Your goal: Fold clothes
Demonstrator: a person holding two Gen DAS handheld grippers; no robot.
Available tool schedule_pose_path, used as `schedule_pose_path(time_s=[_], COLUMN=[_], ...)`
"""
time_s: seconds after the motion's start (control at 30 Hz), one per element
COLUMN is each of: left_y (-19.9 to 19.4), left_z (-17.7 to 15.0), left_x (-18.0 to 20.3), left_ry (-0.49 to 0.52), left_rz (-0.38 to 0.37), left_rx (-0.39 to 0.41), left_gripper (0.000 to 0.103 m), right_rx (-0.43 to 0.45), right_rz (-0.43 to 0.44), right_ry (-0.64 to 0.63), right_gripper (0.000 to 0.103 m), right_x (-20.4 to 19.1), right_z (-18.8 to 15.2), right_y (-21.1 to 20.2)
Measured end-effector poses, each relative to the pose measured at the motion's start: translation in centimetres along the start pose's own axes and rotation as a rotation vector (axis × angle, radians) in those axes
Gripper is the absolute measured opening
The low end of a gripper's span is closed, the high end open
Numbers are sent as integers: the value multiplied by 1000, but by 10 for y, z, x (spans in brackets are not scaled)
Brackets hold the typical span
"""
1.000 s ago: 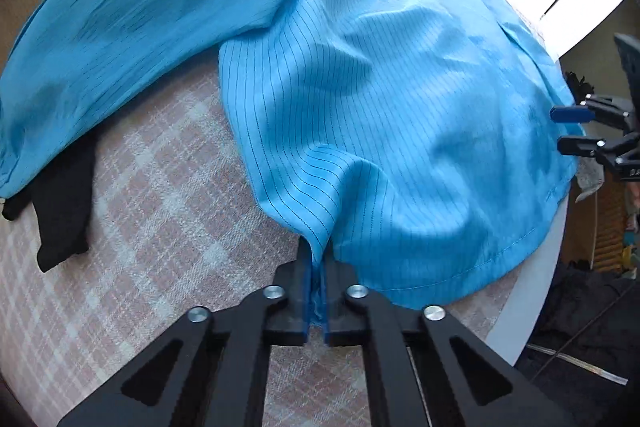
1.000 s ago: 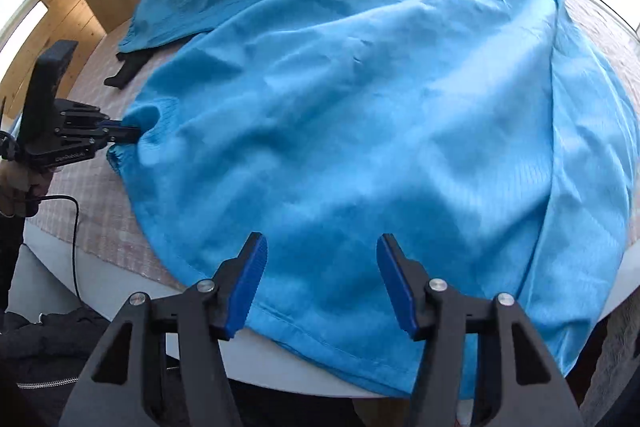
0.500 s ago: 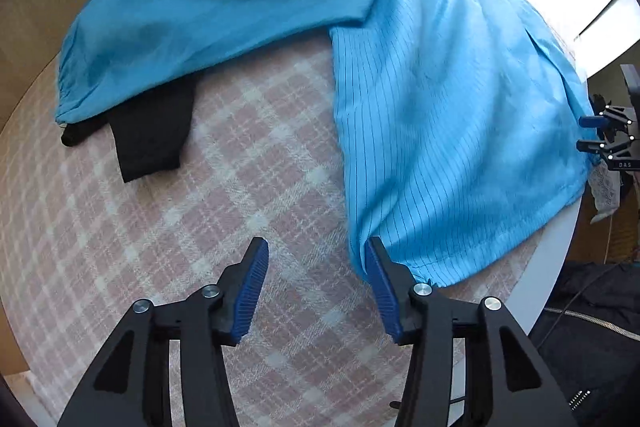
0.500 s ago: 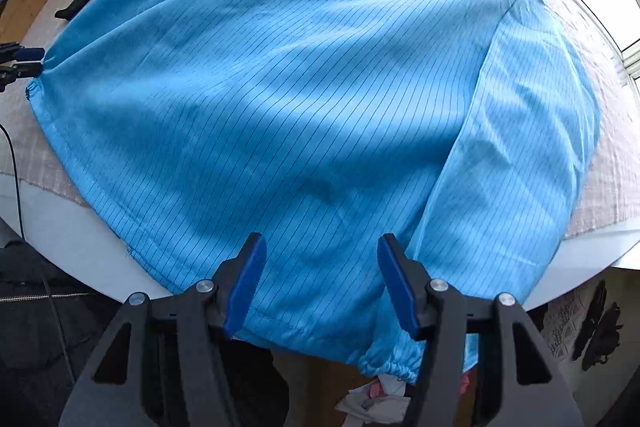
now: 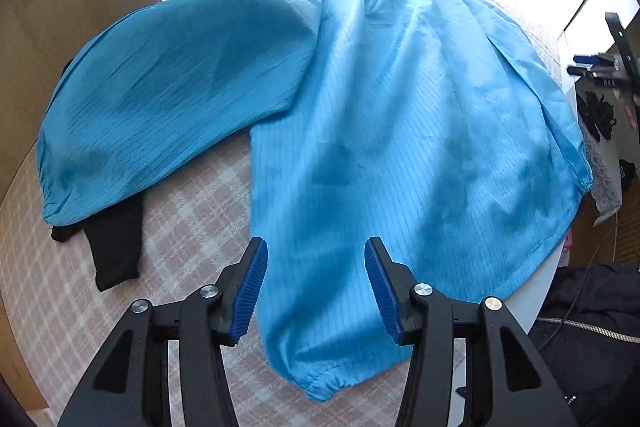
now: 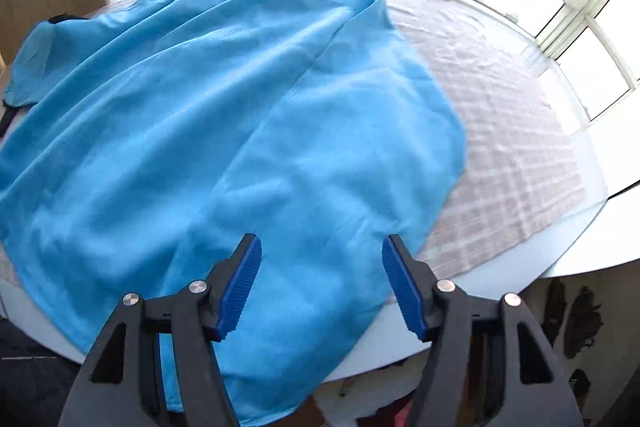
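Observation:
A blue pinstriped garment (image 5: 400, 131) lies spread over a round table with a pink checked cloth (image 5: 192, 227). One sleeve (image 5: 160, 99) bends out to the left, its cuff near a black cloth. My left gripper (image 5: 314, 287) is open above the garment's near hem corner, with nothing between its fingers. In the right wrist view the same garment (image 6: 224, 115) covers most of the table and hangs over the near edge. My right gripper (image 6: 322, 287) hovers open over that side, holding nothing. It also shows far right in the left wrist view (image 5: 600, 67).
A black cloth (image 5: 114, 247) lies partly under the sleeve cuff at the left. Bare checked cloth (image 6: 500, 131) shows to the right of the garment. Windows run along the far side. Dark clothing and a cable lie on the floor (image 5: 592, 339) beyond the table edge.
My left gripper let go of the garment's hem and opened, then drew back and swung over the hem corner. My right gripper stayed open and shifted toward the garment's right side.

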State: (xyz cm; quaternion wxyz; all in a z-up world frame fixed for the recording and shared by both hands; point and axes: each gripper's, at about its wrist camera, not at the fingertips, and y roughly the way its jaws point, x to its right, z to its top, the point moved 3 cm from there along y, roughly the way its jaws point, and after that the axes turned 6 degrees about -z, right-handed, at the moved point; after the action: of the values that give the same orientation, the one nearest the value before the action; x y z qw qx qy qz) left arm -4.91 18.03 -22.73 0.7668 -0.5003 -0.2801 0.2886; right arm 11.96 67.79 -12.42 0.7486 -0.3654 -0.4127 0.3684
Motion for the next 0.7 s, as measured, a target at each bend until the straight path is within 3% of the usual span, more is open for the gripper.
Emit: schedule_pose_path(time_s=[0.07, 0.23, 0.43, 0.6, 0.67, 0.7], left_y=[7, 30, 46, 51, 51, 50], left_z=[1, 0, -5, -4, -3, -4], left_x=[4, 4, -4, -3, -5, -6], left_ry=[-36, -145, -262, -284, -298, -309], left_rz=[4, 70, 132, 178, 182, 179], left_rx=[-15, -82, -140, -156, -152, -149], left_gripper=[49, 49, 49, 49, 49, 49], right_rx=[-11, -67, -70, -96, -113, -122], right_rz=[-48, 1, 45, 95, 171, 233], right_ry=[22, 89, -21, -121, -119, -111], right_gripper=[71, 71, 71, 71, 68, 59], right_x=[43, 114, 124, 109, 105, 102], right_z=[24, 70, 99, 110, 108, 106], right_y=[33, 118, 170, 200, 202, 203])
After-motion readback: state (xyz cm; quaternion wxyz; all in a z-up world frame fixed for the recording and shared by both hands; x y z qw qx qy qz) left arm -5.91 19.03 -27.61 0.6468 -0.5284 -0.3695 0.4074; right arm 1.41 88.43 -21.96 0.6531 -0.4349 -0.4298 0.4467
